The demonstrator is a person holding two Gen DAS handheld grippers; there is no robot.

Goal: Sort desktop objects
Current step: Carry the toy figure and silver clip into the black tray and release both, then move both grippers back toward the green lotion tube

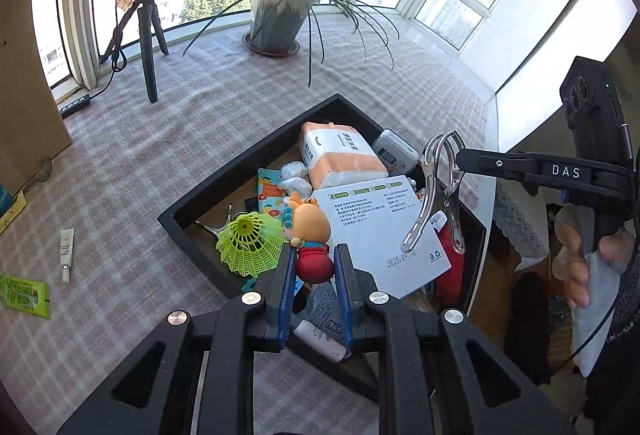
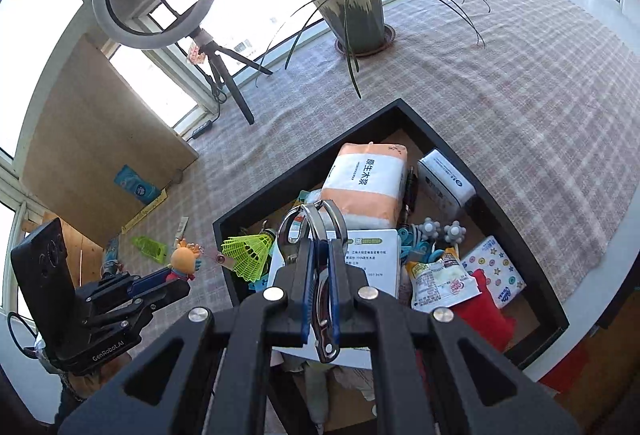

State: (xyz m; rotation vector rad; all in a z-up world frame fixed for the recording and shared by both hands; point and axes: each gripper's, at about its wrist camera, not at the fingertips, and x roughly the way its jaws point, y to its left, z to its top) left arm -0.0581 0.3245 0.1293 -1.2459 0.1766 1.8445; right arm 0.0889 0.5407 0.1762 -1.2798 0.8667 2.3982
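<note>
The left gripper (image 1: 314,267) is closed on a doll (image 1: 310,235); the right gripper (image 2: 320,271) is clamped on a metal clip (image 2: 316,235). Both loads hang above the tray (image 1: 240,163), the clip's long axis lying along the fingers.

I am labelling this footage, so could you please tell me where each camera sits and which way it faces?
Left wrist: on the left gripper, looking along its jaws at the black tray; they hold a doll. The right gripper and a hand show.
Right wrist: on the right gripper, looking over the tray; it holds a metal clip. The left gripper shows.
Shared: tray, green shuttlecock, potted plant.
</note>
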